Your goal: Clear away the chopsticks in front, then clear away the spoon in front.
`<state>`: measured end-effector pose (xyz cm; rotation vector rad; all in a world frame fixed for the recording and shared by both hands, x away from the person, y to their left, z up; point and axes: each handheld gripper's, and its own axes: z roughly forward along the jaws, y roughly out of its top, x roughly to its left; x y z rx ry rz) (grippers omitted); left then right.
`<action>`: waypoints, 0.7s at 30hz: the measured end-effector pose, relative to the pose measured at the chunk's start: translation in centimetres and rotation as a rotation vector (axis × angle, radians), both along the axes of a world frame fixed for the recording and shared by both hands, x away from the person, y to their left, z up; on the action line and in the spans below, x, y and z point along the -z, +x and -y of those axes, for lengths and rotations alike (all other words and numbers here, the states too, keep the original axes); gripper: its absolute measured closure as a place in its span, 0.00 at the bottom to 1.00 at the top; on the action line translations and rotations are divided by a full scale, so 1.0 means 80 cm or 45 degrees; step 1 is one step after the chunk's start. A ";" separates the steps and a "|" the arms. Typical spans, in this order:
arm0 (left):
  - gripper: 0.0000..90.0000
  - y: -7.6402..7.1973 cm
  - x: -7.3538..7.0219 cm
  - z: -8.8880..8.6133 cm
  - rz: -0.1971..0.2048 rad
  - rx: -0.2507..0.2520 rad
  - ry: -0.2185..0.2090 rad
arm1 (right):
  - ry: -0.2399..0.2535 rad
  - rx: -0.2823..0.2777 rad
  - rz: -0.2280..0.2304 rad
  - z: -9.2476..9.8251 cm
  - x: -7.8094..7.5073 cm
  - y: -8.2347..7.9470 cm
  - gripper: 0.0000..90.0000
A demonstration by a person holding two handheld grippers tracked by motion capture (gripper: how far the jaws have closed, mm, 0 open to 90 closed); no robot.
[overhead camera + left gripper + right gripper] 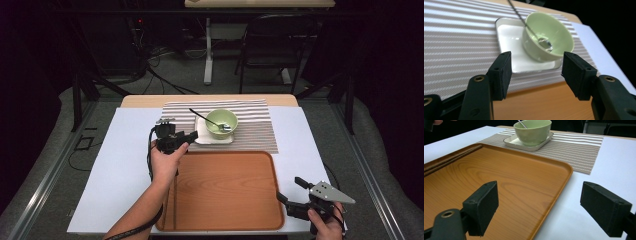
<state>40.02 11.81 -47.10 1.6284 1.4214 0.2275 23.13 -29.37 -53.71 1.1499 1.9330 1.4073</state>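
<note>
Wooden tray (225, 190): bare, near edge of table. Striped mat (250, 127): beyond tray. White square plate (511, 40): on mat, rigid, glossy, likely slippery; grasp by raised rim. Green bowl (549, 36): on plate, probably ceramic, fragile; spoon (544, 42) loose inside, handle tip cropped. Left gripper (536, 72): wide open, empty, just short of plate. Right gripper (539, 207): wide open, empty, over tray corner.

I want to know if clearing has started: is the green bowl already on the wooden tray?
No. The green bowl sits on the white square plate on the striped mat, beyond the wooden tray.
</note>
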 end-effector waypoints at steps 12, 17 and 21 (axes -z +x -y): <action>0.42 0.047 0.006 0.025 -0.021 -0.002 -0.015 | -0.006 0.001 -0.004 0.002 0.000 -0.001 0.16; 0.41 0.056 0.011 0.026 -0.038 -0.026 -0.025 | -0.005 0.001 0.010 0.003 -0.001 -0.005 0.16; 0.40 0.068 0.013 0.027 -0.050 -0.040 -0.019 | 0.002 0.010 -0.001 0.003 -0.001 -0.003 0.16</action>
